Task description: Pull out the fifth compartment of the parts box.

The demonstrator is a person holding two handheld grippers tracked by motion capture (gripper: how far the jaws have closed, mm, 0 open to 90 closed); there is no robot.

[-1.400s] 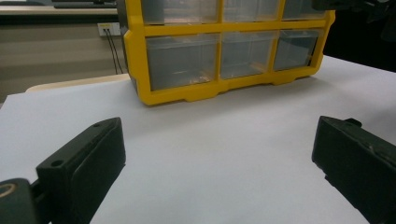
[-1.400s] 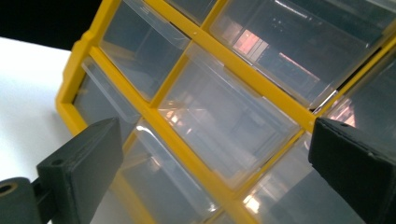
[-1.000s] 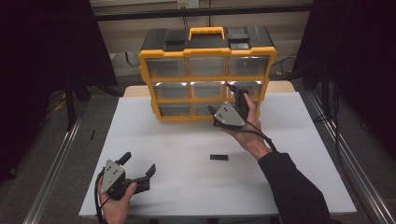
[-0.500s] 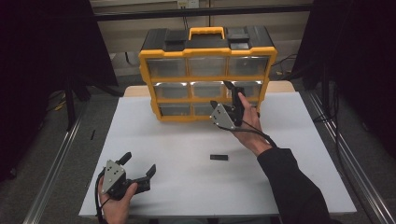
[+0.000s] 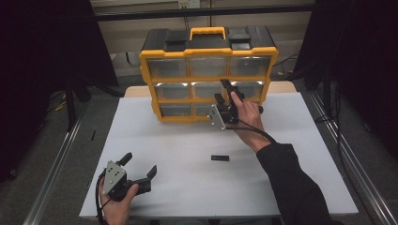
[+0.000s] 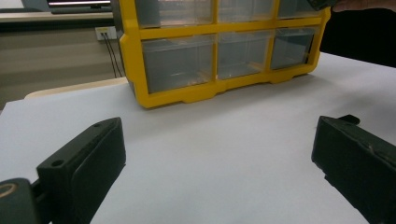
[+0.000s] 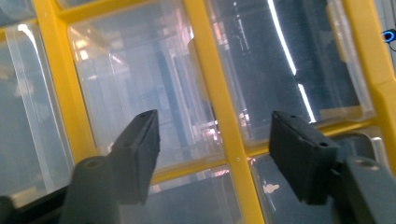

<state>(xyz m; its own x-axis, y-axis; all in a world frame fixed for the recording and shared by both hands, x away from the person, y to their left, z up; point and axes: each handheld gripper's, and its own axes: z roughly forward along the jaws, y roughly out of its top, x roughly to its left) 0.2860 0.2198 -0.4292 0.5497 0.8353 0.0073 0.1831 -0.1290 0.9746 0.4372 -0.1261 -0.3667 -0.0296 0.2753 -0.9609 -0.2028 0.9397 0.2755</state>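
At the far edge of the white table (image 5: pixel 187 140) stands a yellow drawer cabinet (image 5: pixel 209 72) with clear drawers and a black top. Right gripper (image 5: pixel 226 91) is raised against the cabinet's front, near the middle row of drawers; in the right gripper view its jaws straddle a yellow divider (image 7: pixel 219 107) between two clear drawers — they have just been closing, partly apart, with no pad pressing on anything. Left gripper (image 5: pixel 139 166) rests at the near left of the table, well apart from the cabinet, jaws spread wide on nothing. Between the two — a small black block (image 5: pixel 219 158) lies on the table.
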